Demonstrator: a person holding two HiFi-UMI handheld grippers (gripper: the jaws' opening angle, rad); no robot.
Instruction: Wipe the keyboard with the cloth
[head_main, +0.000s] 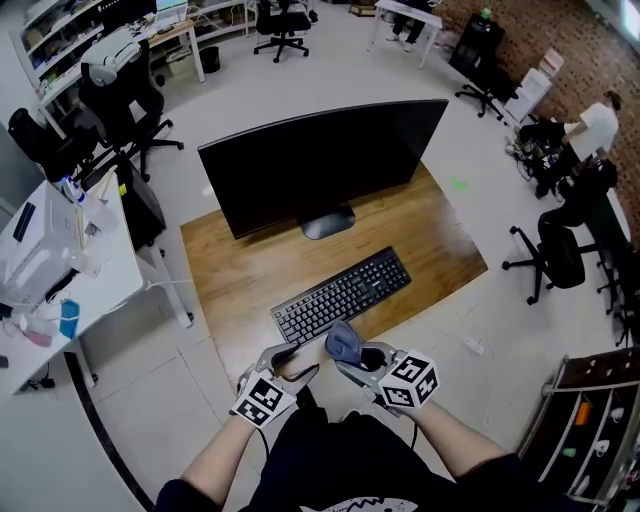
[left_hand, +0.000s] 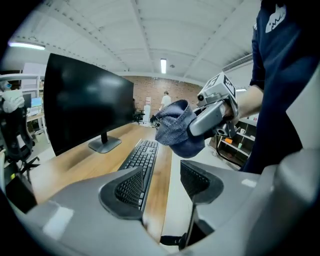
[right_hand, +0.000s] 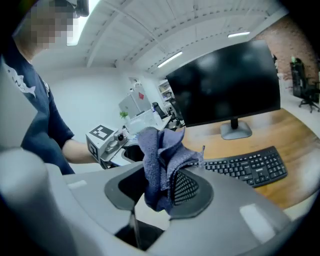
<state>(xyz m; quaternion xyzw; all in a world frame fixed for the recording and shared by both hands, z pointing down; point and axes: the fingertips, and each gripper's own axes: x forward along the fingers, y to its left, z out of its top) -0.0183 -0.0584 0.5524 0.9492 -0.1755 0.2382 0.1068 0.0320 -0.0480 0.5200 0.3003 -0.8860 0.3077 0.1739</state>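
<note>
So here's where we're at: our right gripper (right_hand: 160, 187) has its jaws clamped on the crumpled blue-grey microfibre cloth (right_hand: 161, 159), which sticks up in a bunch above the pads. We're holding it in the air off the front edge of the wooden desk (head_main: 235, 275), near the closer end of the flat black keyboard (head_main: 342, 296) but not touching it. Our left gripper (left_hand: 162, 186) is just beside it with jaws apart and nothing between them, only the keyboard and desk edge showing past the gap. The keyboard sits at an angle in front of the big dark monitor (head_main: 320, 160). As far as we can tell, the grabbing-the-cloth part is sorted, but no wiping is happening, so basically the whole key surface is left to do.
</note>
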